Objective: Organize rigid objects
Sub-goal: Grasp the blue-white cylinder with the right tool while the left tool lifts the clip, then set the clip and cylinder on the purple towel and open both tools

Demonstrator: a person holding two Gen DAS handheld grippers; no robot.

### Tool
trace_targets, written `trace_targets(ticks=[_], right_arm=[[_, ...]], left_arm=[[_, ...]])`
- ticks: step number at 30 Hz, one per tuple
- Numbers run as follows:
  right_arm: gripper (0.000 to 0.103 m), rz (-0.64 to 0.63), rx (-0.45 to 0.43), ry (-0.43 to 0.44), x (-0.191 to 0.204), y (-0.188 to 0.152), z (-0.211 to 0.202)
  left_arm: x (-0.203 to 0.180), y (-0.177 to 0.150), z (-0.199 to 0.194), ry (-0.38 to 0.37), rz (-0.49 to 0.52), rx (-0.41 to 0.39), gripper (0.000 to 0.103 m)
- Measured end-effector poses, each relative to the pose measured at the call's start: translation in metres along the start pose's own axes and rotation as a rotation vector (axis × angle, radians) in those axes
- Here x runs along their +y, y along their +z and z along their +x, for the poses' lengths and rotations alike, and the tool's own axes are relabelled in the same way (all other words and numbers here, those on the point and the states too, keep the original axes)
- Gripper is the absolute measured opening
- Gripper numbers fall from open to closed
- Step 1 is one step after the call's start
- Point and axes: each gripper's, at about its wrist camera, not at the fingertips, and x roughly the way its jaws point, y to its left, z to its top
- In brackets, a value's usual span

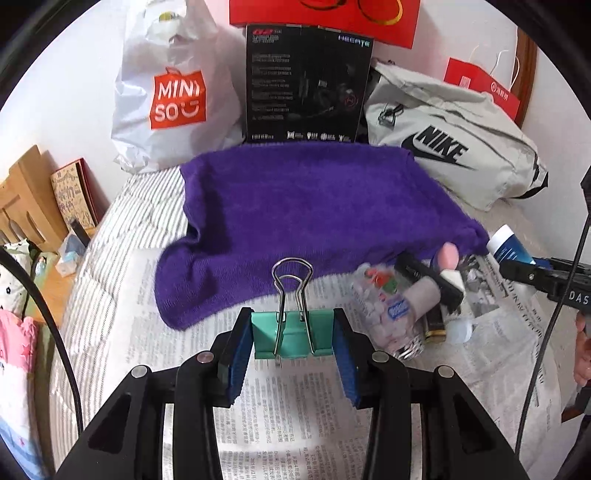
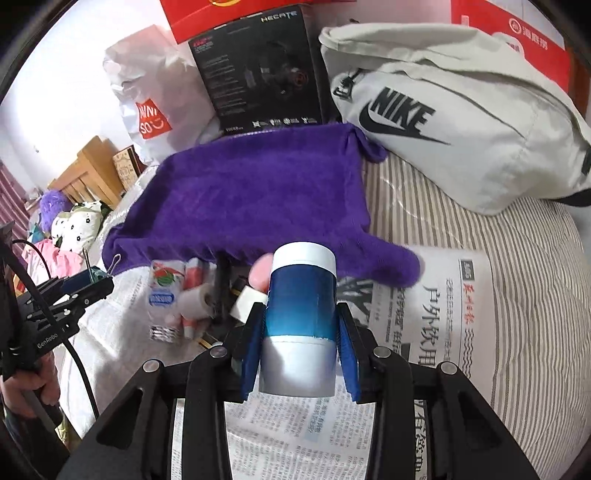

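My left gripper (image 1: 293, 332) is shut on a teal binder clip (image 1: 291, 338) whose wire handles stand up, held over the newspaper (image 1: 277, 413) just in front of the purple towel (image 1: 295, 206). My right gripper (image 2: 300, 328) is shut on a blue-and-white cylindrical container (image 2: 301, 321), seen from the left wrist view at the right edge as the container (image 1: 508, 245). A pile of small items lies between them: a clear candy bag (image 1: 384, 310), a pink egg-shaped piece (image 1: 448, 256), a white eraser (image 1: 452, 277), a black bar (image 1: 424, 273) and a white roll (image 2: 194, 302).
At the back stand a white Miniso bag (image 1: 173, 92), a black headset box (image 1: 306, 85), a grey Nike bag (image 1: 450, 144) and red boxes (image 1: 325, 14). The striped bedcover (image 2: 517, 258) runs to the right. A wooden bed frame (image 1: 26, 192) and soft toys lie left.
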Motion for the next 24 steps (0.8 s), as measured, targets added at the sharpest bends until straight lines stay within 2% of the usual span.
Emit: trace_targets(ticks=[11, 18, 24], right_arm=[[0.037, -0.026, -0.02, 0.014, -0.001, 0.046, 0.003], [0.037, -0.084, -0.013, 0.007, 0.003, 0.087, 0.025], [0.037, -0.111, 0.016, 0.01, 0.003, 0.12, 0.062]], left_arm=[[0.013, 0.066, -0.002, -0.019, 0.028, -0.054, 0.039], [0.023, 0.105, 0.026, -0.052, 0.009, -0.053, 0.039], [0.03, 0.123, 0.066, -0.066, -0.019, -0.014, 0.039]])
